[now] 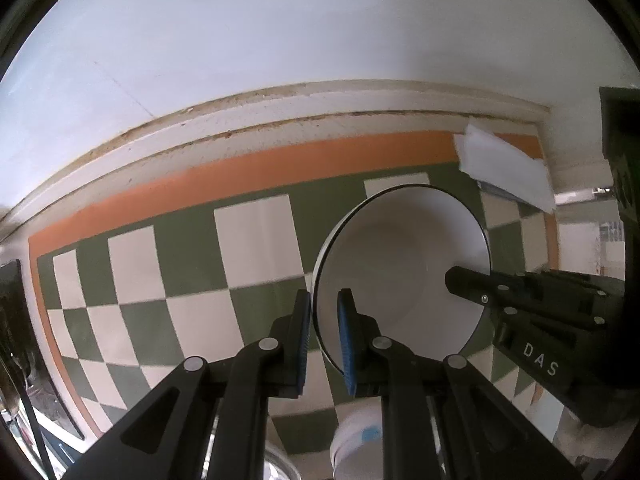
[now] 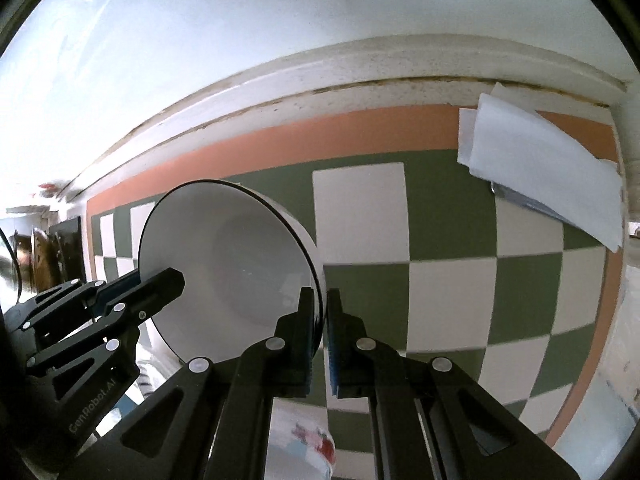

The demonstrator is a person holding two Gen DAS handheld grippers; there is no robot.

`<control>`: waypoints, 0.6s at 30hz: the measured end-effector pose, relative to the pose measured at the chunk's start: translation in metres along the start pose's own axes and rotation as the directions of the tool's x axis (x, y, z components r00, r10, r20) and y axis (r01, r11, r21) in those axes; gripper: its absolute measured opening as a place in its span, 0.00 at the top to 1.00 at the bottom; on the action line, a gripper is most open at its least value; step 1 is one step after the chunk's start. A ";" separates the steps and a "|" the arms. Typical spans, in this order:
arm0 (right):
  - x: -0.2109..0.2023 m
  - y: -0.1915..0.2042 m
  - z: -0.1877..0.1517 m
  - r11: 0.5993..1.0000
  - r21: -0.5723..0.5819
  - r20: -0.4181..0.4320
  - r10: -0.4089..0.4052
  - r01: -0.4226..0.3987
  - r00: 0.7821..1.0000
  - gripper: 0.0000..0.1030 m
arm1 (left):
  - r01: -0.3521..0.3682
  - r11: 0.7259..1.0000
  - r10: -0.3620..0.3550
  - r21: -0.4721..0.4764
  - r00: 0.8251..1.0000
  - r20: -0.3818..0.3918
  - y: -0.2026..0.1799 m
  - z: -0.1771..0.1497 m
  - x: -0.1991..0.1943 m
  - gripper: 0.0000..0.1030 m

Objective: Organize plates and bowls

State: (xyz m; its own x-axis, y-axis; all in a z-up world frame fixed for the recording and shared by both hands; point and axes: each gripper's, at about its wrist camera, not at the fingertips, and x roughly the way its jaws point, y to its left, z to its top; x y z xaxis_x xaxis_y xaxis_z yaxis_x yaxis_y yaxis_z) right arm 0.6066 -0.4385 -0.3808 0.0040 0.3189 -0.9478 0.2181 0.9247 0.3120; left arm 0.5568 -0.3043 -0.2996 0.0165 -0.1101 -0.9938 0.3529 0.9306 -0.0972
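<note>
Both left gripper (image 1: 324, 336) and right gripper (image 2: 324, 336) clamp the white bowl's (image 1: 404, 264) rim on opposite sides. Beyond bowl: checkered mat (image 1: 256, 240), white paper (image 1: 504, 168). Below bowl, items blurred.

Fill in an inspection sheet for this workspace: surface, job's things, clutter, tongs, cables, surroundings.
Surface: checked green-and-cream cloth with an orange border.
Job's things: white bowl, dark-rimmed, tilted, held by its rim on two opposite sides.
Clutter: white papers at the cloth's far corner; a patterned white dish partly hidden below.
Tongs: left tongs shut on the bowl; right tongs shut on the bowl.
Cables: nothing seen.
Surroundings: white wall behind a stained ledge.
</note>
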 end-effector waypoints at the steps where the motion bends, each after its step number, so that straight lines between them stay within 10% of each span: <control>1: -0.004 0.002 -0.005 1.000 -0.003 0.004 0.001 -0.001 1.000 0.93 | 0.003 1.000 -0.003 0.008 1.000 0.006 -0.001 -0.006 -0.005 0.89; 18: -0.052 0.003 -0.143 1.000 -0.009 0.036 0.021 -0.020 0.999 0.92 | 0.048 0.996 -0.049 0.074 0.999 0.015 -0.015 -0.119 -0.043 0.89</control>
State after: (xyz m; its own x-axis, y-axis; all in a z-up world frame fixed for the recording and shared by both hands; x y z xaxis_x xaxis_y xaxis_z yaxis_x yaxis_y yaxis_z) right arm 0.4670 -0.4229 -0.3213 0.0433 0.3303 -0.9429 0.2093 0.9198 0.3318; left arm 0.4390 -0.2721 -0.2622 0.0131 -0.1611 -0.9869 0.4211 0.8960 -0.1407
